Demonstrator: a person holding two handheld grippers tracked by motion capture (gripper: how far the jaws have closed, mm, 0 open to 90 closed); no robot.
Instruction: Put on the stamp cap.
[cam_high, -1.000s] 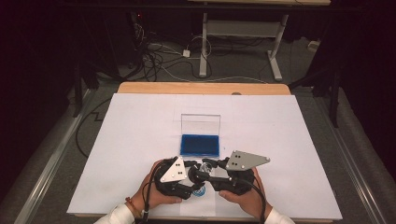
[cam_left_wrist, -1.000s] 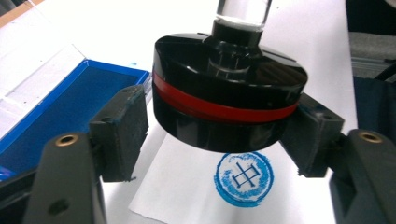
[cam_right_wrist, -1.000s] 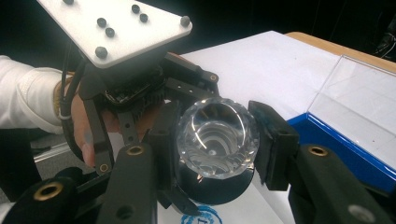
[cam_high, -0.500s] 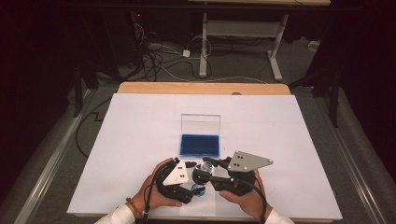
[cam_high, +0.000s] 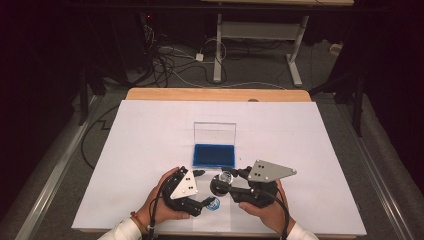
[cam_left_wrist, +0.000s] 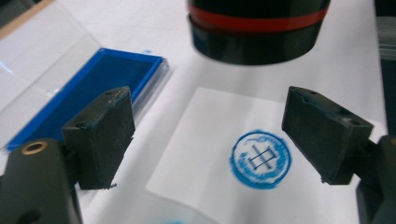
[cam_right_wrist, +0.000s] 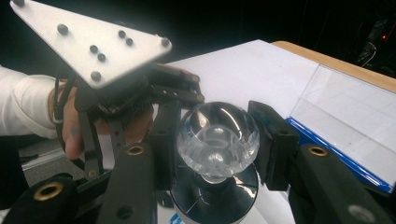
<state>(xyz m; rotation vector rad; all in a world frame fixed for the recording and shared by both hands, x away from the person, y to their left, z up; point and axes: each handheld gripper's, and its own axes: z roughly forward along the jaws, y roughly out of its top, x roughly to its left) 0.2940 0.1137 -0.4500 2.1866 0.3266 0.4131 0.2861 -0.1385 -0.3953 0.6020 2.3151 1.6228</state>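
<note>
Tabletop (cam_high: 150, 130) — white sheet over a wooden board, the wood bare along the far edge. Ink pad (cam_high: 214, 155): blue tray with a clear lid standing upright at its far side, about midway between the left and right edges, nearer the near edge than the far one. Left gripper (cam_high: 201, 189), held in the person's left hand (cam_high: 160, 210) near the near edge, grey three-cornered plate on top; its jaws have just been opening and now stand wide apart with nothing between them, pads clear of the paper below. Right gripper (cam_right_wrist: 212, 135), in the right hand (cam_high: 267, 212) just beside the left, jaws pointing toward the left edge — closed tight on the clear faceted knob of the stamp (cam_right_wrist: 217, 133), one pad on each side. The stamp is upright, its black round body with a red band raised just above the paper. Paper slip (cam_left_wrist: 210, 154): white, flat on the tabletop under the left gripper. Stamp print (cam_left_wrist: 260, 159) — blue ring with a grid-like mark inside, on the slip, between the open pads.
</note>
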